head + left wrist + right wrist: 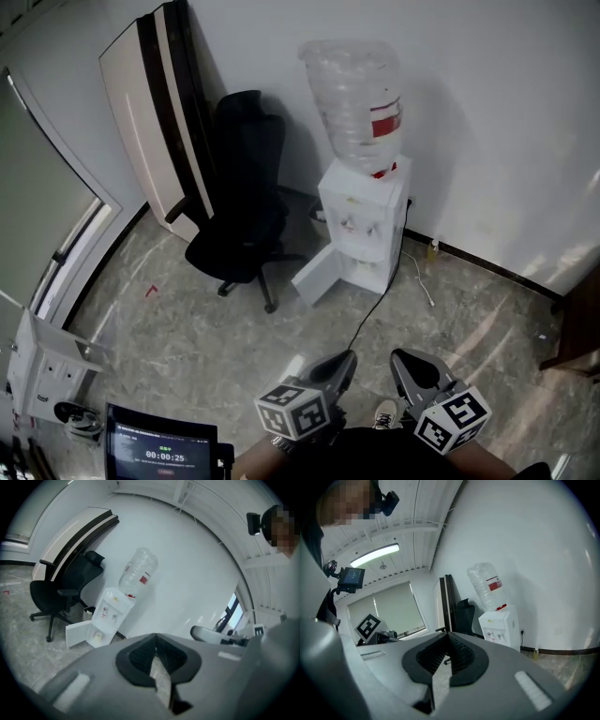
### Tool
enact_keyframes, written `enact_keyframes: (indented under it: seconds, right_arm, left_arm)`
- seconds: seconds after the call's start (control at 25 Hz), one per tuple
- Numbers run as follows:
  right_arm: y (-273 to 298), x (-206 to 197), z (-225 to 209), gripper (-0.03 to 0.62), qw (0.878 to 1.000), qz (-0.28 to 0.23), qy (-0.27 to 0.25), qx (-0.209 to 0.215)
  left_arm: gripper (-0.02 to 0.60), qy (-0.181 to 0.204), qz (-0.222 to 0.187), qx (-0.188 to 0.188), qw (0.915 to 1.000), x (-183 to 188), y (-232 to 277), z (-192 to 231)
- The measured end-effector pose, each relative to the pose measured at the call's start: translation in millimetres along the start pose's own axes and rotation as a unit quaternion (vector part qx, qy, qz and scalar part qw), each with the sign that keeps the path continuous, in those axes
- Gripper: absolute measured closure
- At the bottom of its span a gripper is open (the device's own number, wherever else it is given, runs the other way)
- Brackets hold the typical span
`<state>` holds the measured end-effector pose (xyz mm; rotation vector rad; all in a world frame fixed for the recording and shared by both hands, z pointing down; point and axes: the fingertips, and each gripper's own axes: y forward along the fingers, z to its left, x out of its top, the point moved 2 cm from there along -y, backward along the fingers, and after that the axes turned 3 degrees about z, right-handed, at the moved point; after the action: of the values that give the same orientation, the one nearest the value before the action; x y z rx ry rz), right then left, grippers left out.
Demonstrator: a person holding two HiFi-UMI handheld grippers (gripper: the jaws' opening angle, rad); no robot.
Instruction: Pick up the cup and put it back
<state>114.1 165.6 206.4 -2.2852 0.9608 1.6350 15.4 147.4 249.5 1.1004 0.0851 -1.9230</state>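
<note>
A white water dispenser (363, 220) with a clear bottle (354, 98) on top stands against the far wall, and its lower cabinet door (317, 272) hangs open. In the left gripper view a small pale cup (97, 637) sits inside that open cabinet, below the dispenser (108, 616); in the head view I cannot make the cup out. My left gripper (347, 360) and right gripper (397, 360) are held low, close to the body and well short of the dispenser. Both are shut with nothing between the pads (156, 637) (448, 635). The right gripper view shows the dispenser (500, 623) far ahead.
A black office chair (239, 202) stands left of the dispenser, and tall panels (159, 112) lean on the wall behind it. A power cable (375, 314) runs across the marble floor. There is a timer tablet (159, 455) at bottom left and dark furniture (579, 328) at right.
</note>
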Motion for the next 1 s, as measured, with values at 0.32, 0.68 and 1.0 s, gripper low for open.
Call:
enact_keyframes:
  seconds: [0.32, 0.68, 1.0]
  right_arm:
    - [35, 6, 33, 0.586, 1.0, -0.009, -0.007, -0.028]
    - [70, 1, 47, 0.586, 0.999, -0.006, -0.017, -0.032]
    - [61, 5, 39, 0.586, 0.999, -0.007, -0.028, -0.033]
  left_arm:
    - [0.578, -0.01, 0.006, -0.028, 0.9995, 23, -19, 35]
    - [0.578, 0.018, -0.001, -0.035, 0.9992, 42, -31, 61]
    - [0.578, 0.029, -0.001, -0.042, 0.9987, 41, -20, 48]
